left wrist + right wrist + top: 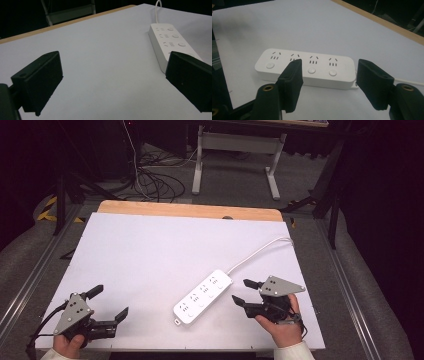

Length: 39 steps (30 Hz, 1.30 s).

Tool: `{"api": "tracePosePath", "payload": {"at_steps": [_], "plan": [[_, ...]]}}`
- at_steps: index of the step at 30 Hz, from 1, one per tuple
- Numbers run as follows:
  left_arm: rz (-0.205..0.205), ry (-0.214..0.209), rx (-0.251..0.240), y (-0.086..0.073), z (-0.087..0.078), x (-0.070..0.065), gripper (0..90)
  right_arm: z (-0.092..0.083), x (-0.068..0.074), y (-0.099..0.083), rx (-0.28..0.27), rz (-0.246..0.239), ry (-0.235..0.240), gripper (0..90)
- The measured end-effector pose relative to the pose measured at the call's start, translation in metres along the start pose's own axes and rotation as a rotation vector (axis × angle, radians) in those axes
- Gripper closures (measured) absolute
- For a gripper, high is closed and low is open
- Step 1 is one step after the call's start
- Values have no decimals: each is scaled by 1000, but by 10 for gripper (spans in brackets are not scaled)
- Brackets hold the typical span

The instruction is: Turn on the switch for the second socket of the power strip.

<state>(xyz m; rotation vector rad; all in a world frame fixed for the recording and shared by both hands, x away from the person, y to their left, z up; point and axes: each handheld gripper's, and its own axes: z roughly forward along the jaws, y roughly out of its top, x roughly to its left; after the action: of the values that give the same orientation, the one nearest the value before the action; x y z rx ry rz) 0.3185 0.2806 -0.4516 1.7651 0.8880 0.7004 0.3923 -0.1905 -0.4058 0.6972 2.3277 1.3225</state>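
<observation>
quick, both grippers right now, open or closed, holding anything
Left gripper: open, jaws wide apart, holding nothing.
Right gripper: open, holding nothing, jaws pointed at the power strip but not touching it.

A white-topped bench (150,250) with a light wooden far edge (190,210) stands on grey carpet (230,175). Beyond it, a white-legged table frame (237,150) and tangled black cables (155,182) lie against a dark, unlit room.

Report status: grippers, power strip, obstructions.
Left gripper open, holding nothing. Right gripper open beside the power strip, not touching. Strip flat on table, nothing blocking.
</observation>
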Motion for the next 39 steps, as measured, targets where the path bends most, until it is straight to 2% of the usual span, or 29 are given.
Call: {"api": "tracePosePath", "payload": {"at_steps": [17,21,32,35,36,39], "plan": [[4,6,3,0,1,0,16,27,3,23,17,-22,41,414],[5,-1,6,0,1,1,16,33,3,26,14,-5,79,421],[9,-5,10,-1,1,0,16,49,10,34,32,-35,113,440],[6,-9,10,-1,1,0,15,47,9,32,33,-30,114,519],[8,-9,10,-1,1,0,15,47,9,32,33,-30,114,519],[14,-7,10,0,1,0,15,46,10,32,31,-49,104,650]]}}
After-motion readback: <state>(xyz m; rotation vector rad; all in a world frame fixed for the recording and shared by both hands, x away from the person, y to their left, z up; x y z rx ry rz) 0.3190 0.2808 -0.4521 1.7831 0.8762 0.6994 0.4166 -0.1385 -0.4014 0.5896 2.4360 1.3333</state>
